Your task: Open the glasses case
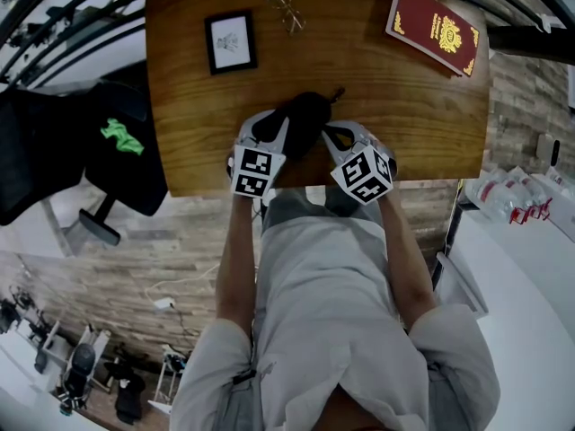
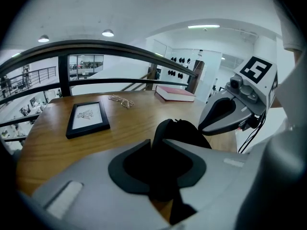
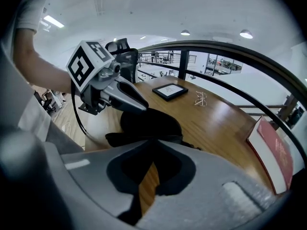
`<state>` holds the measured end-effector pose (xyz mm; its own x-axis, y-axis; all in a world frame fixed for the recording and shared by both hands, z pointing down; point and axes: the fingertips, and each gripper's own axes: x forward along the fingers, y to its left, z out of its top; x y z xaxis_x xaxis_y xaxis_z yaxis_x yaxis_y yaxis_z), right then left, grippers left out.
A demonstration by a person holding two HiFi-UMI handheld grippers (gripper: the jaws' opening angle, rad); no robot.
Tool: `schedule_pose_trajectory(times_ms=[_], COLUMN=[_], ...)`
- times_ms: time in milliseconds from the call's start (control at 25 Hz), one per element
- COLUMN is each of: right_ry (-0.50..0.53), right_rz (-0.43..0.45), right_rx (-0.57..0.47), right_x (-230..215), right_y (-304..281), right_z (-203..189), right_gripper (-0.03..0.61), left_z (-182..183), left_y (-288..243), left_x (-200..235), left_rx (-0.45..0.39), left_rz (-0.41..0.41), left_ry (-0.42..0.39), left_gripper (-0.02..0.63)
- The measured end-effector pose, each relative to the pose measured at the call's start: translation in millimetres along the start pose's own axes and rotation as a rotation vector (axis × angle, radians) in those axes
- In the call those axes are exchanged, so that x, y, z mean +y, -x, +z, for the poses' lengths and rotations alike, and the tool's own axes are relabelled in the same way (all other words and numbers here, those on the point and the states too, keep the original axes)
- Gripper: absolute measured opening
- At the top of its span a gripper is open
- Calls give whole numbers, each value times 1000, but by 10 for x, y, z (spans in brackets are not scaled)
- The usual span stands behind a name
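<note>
A black glasses case (image 1: 303,115) lies on the wooden table (image 1: 404,124) close to its near edge, with a small tab sticking out at its far right. My left gripper (image 1: 277,133) comes in from the near left. In the left gripper view its jaws (image 2: 157,145) are closed on the case's (image 2: 184,133) near end. My right gripper (image 1: 335,135) sits at the case's right side. In the right gripper view its tips (image 3: 154,143) meet on the near rim of the case (image 3: 148,122), with only a narrow slit of wood showing below them.
Further back on the table lie a black picture frame (image 1: 230,41), thin-rimmed glasses (image 1: 287,12) and a red book (image 1: 437,30). A black office chair (image 1: 108,151) stands left of the table. A railing runs behind the far edge.
</note>
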<state>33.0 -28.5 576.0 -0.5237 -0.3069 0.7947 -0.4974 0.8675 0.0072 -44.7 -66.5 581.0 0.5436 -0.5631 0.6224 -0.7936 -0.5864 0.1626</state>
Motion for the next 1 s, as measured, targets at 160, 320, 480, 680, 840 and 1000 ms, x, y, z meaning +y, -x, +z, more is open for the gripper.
schedule_pose_trajectory(times_ms=[160,320,480,680,840,1000], right_ry=[1,8,24,21,22,23], right_rz=[2,19,17,19,19,19], right_rx=[-5,-6,-1,-2,-1,1], right_x=[2,4,6,4,5,4], right_y=[-21,-24,-30,-35,-30,-27], right_z=[34,28,18,9,7,-6], right_gripper=[2,2,2,2,2,2], left_z=[12,8,7,3,6,9], left_y=[-12,-10,-10,-14,-5,-5], left_x=[7,-2,-6,-5,-10,-16], left_rx=[-4,-4,-6,-6,-7,-8], left_rz=[1,-1,-5,-6,-9,-9], left_ry=[2,5,4,4,3,1], left_gripper=[92,92,92,92,92,94])
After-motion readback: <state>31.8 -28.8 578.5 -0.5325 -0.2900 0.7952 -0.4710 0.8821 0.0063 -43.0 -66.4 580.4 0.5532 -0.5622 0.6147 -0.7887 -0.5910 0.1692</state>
